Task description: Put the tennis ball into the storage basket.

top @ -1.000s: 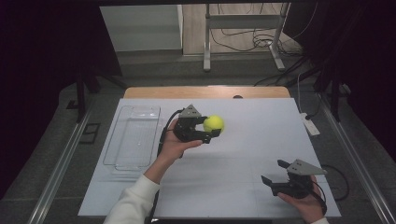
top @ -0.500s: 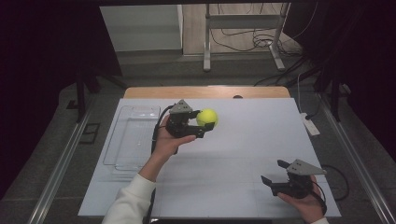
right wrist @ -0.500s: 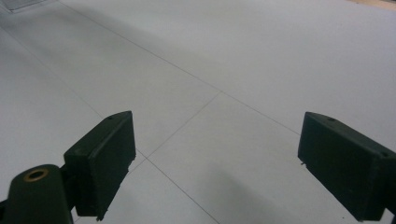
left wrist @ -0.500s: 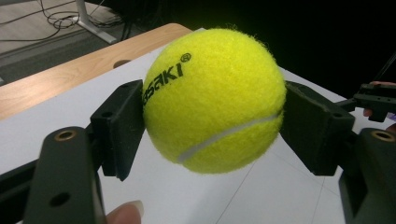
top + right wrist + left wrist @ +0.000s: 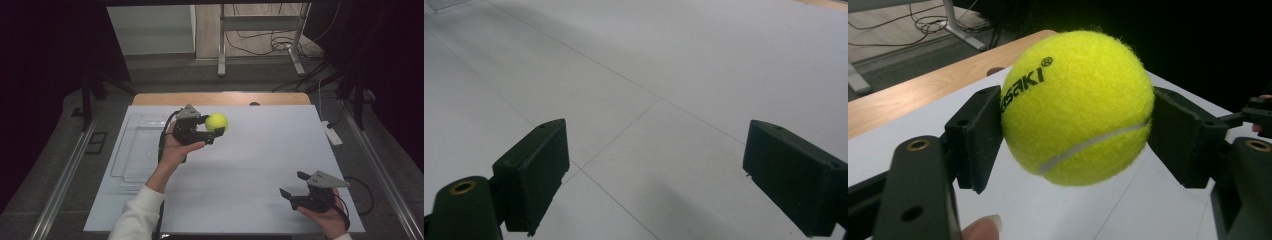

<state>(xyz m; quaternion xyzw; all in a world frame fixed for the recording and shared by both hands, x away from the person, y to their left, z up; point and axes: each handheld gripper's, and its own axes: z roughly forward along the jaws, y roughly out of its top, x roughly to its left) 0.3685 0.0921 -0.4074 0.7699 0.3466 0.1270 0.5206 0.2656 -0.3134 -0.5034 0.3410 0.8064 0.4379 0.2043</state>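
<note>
A yellow tennis ball (image 5: 217, 122) hangs above the white table (image 5: 260, 150), clamped between the two black pads of my left gripper (image 5: 216, 128). In the left gripper view the ball (image 5: 1078, 105) bears black lettering and a white seam, and a pad (image 5: 979, 135) presses on each side of it. My right gripper (image 5: 295, 184) rests low near the table's front right corner, held in a hand. Its jaws stand wide apart in the right gripper view, with bare table between its pads (image 5: 536, 170).
A clear plastic tray (image 5: 140, 150) lies on the left part of the table, just left of my left hand. A white power strip (image 5: 331, 132) sits past the right edge. A wooden strip (image 5: 220, 98) borders the far edge.
My left gripper has carried the ball a little to the left and farther from the front edge, slightly higher. The right gripper has stayed where it was.
</note>
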